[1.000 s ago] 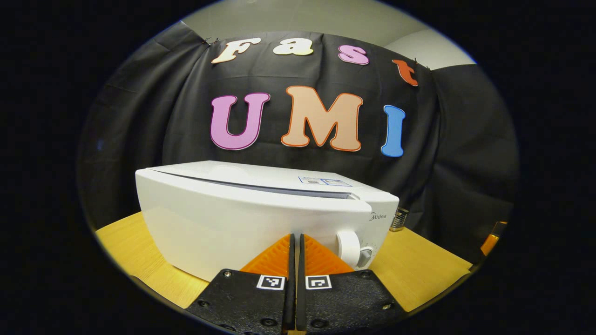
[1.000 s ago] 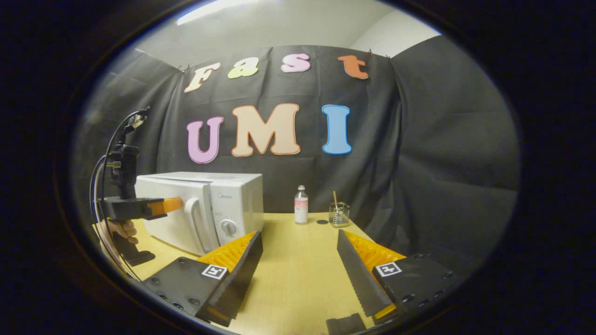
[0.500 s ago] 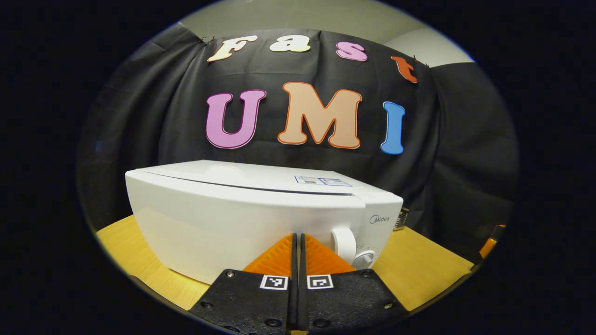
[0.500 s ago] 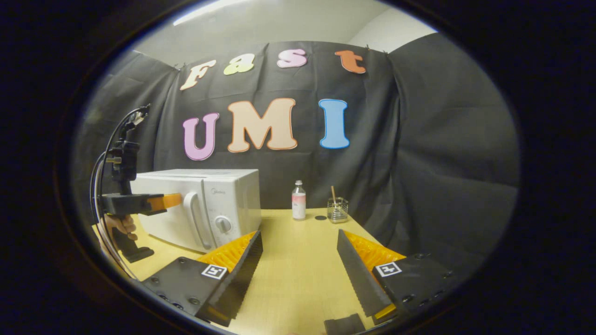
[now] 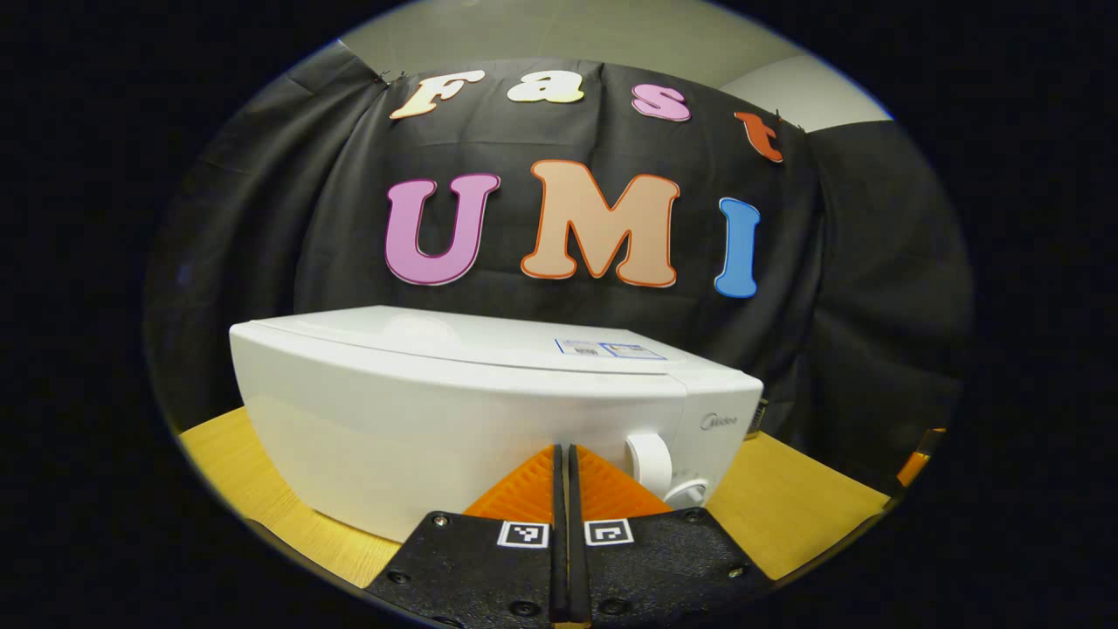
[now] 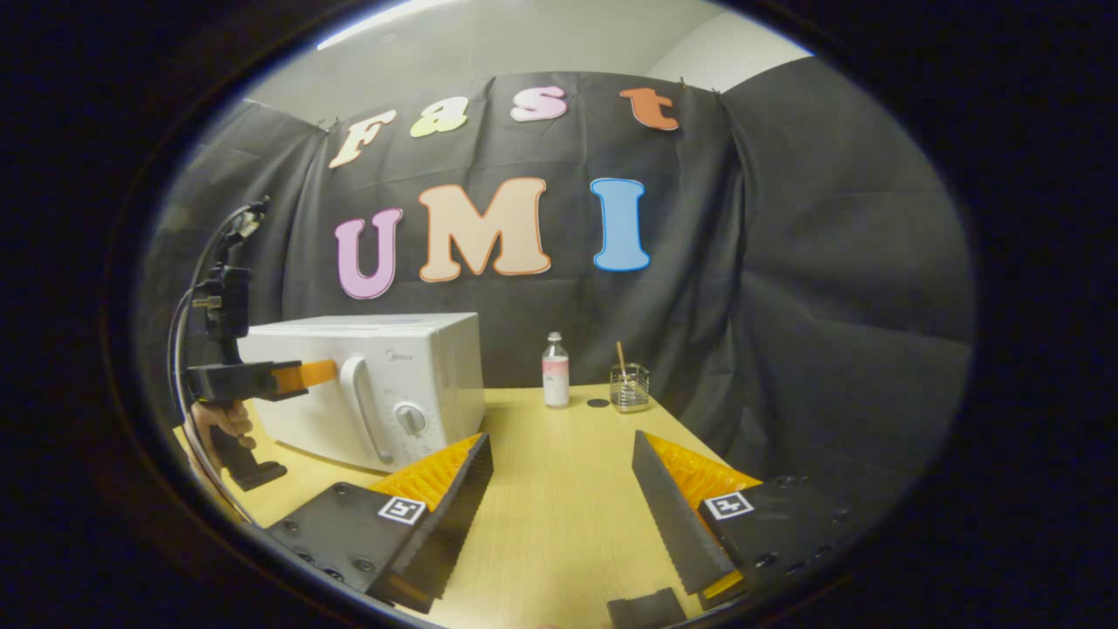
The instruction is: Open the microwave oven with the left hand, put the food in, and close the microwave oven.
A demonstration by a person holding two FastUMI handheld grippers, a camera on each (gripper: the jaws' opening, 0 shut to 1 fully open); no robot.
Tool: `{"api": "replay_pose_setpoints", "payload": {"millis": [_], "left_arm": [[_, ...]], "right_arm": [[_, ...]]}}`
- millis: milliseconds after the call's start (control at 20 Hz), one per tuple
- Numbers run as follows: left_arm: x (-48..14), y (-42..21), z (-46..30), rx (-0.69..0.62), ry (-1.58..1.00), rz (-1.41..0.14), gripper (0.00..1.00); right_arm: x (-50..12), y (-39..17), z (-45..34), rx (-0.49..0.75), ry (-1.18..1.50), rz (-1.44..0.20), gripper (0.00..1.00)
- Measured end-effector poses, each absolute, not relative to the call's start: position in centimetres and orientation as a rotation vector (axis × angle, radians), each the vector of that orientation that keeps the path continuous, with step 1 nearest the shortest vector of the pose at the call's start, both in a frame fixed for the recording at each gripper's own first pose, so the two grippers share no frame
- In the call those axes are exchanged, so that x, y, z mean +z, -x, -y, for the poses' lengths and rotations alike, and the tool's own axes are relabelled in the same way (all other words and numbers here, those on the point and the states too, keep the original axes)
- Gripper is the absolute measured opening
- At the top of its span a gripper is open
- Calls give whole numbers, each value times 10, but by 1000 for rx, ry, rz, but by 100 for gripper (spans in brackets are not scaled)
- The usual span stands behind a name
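Note:
The white microwave stands on the wooden table with its door flush against the body. My left gripper is shut, nothing between its fingers, and its tips rest against the door just left of the handle. The right gripper view shows the same microwave from the side, with the left gripper level against the door beside the handle, held by a hand. My right gripper is open over the table, to the right of the microwave.
A small bottle and a glass jar with a stick in it stand near the table's back edge. A timer dial sits on the microwave's front panel. Cables hang from the left gripper.
The microwave door was slightly ajar, with a gap along its top edge, and has swung flush as the left gripper pushed against it. The right gripper has barely moved.

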State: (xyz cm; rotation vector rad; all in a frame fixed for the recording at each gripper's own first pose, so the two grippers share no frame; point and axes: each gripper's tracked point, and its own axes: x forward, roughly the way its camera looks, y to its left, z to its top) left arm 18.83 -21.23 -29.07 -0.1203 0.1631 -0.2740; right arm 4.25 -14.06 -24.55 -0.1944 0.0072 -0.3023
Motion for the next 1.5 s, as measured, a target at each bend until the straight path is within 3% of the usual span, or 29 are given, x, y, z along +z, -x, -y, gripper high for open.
{"api": "replay_pose_setpoints", "payload": {"millis": [250, 500, 750, 950, 1000, 1100, 1200, 1300, 1500], "left_arm": [[-284, -185, 218, -322, 153, -154, 1], [-302, -181, 192, -233, 126, -229, 1], [-313, -143, 146, -196, 134, -282, 9], [-294, -102, 93, -131, 102, -227, 17], [-286, -93, 79, -109, 96, -204, 21], [-274, -74, 55, -67, 76, -166, 51], [-258, -58, 37, -43, 50, -128, 63], [-250, -45, 26, -28, 23, -111, 99], [-229, -24, 13, -11, 17, -74, 96]], "right_arm": [[-248, -44, 137, -289, 189, -12, 94], [-250, -49, 128, -259, 174, -12, 94], [-266, -58, 108, -212, 170, -45, 93], [-276, -64, 78, -143, 172, -66, 93], [-278, -64, 71, -130, 173, -70, 93], [-281, -64, 57, -100, 170, -71, 93], [-282, -62, 37, -51, 146, -69, 93], [-274, -58, 23, -17, 125, -51, 93], [-249, -52, 19, -28, 159, 0, 92]]}}
